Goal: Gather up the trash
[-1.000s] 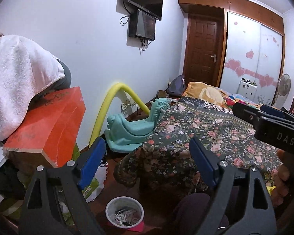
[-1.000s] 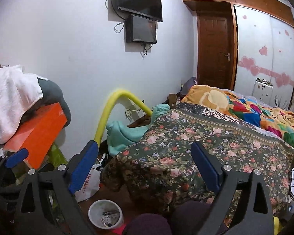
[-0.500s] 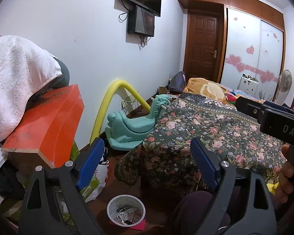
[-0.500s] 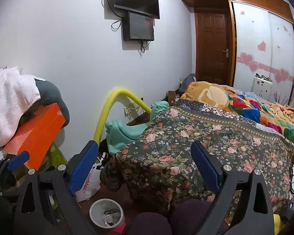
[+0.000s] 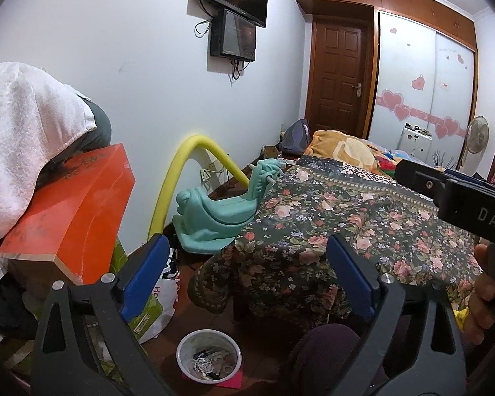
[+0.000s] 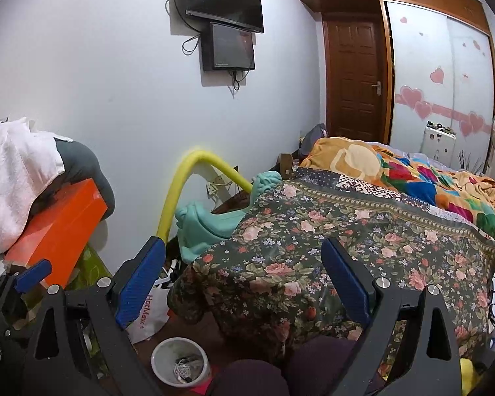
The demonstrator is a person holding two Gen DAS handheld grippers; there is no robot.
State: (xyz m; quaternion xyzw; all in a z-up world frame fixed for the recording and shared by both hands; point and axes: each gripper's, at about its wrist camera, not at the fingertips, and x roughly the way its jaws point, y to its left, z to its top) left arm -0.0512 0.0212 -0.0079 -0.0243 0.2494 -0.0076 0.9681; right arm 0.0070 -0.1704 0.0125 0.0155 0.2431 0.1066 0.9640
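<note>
The trash bin (image 5: pixel 209 357) stands on the floor below and just ahead of your left gripper (image 5: pixel 247 275), nearer it than your right gripper (image 6: pixel 244 277); both jaws gape empty, the left's having just been opening; you'd dip downward.

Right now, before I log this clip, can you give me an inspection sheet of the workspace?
Surface: wooden floor beside the bed; floral bedspread hangs over the bed's corner.
Job's things: white trash bin on the floor, holding tangled wires and scraps.
Clutter: orange box under a white towel; teal rocking toy; yellow foam tube; plastic bags.
Grippers: left gripper open, jaws just widened, nothing between; right gripper open, empty.
Cables: wires under the wall screens.
Surroundings: brown door, heart-decorated wardrobe, fan.
</note>
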